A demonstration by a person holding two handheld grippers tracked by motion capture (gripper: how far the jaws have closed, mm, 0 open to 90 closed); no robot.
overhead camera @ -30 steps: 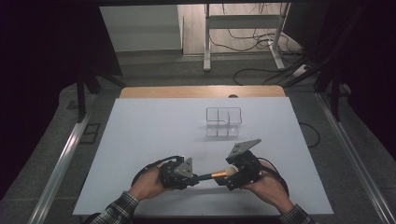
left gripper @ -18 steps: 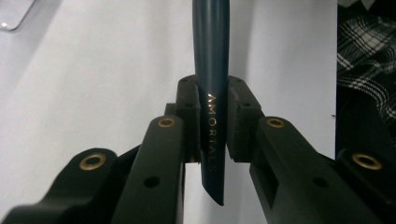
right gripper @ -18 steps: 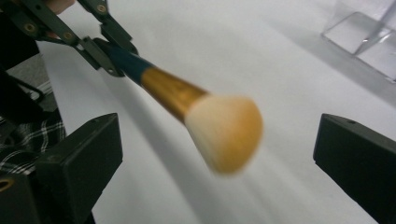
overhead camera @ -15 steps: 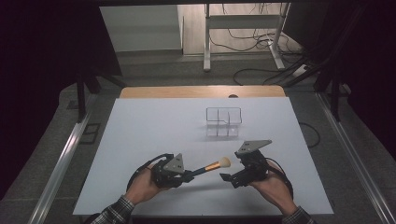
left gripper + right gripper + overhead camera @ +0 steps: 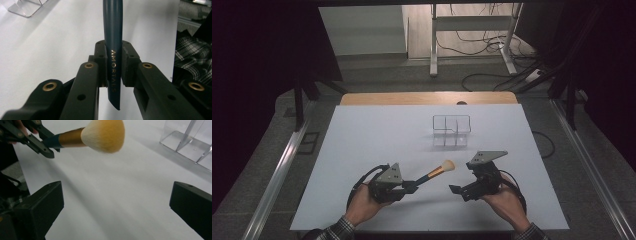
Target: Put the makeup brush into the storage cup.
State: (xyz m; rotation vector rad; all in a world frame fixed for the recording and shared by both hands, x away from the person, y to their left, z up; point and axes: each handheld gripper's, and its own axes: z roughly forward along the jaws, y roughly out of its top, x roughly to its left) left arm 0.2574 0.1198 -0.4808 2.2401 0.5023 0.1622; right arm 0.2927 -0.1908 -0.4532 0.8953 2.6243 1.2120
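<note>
Overhead, our left gripper (image 5: 411,187) clamps the dark-blue-handled, orange-bristled makeup brush (image 5: 434,172), nearer us than the clear acrylic divided organiser (image 5: 452,130). Its own view shows pads (image 5: 128,67) pinching the handle. Our right gripper (image 5: 117,207), jaws just opened wide, holds nothing.
</note>
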